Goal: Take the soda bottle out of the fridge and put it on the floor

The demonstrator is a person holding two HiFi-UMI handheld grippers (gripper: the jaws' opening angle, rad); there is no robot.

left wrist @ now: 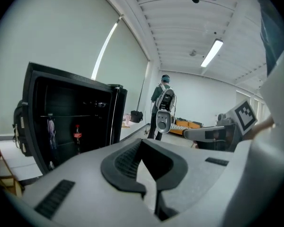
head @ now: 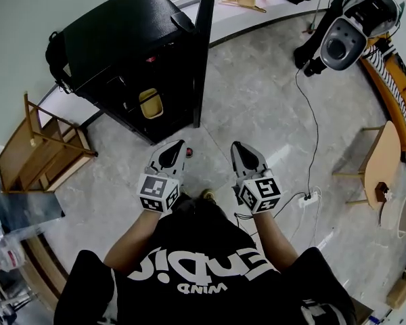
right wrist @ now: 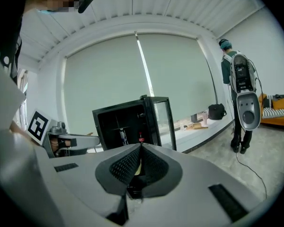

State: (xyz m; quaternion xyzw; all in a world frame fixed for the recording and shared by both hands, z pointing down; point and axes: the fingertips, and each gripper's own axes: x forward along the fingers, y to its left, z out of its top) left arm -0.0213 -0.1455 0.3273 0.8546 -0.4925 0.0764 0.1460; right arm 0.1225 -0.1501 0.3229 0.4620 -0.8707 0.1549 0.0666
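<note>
The black fridge [head: 132, 29] stands on the floor ahead of me with its door [head: 203, 53] swung open. In the left gripper view the soda bottle [left wrist: 77, 136], dark with a red label, stands upright on a shelf inside the fridge [left wrist: 66, 117]. The right gripper view shows only its red top [right wrist: 141, 138] above the jaws. My left gripper [head: 178, 144] and right gripper [head: 237, 145] are held side by side over the floor, short of the fridge. Both are shut with nothing between the jaws, as the left gripper [left wrist: 142, 141] and right gripper [right wrist: 141, 145] show close up.
A yellow container [head: 151, 103] sits low in the fridge. A wooden rack [head: 44, 151] stands to the left. A person carrying a white device [head: 345, 39] stands at the far right. A black cable [head: 314, 131] runs to a power strip [head: 310, 197]; wooden furniture [head: 382, 164] is on the right.
</note>
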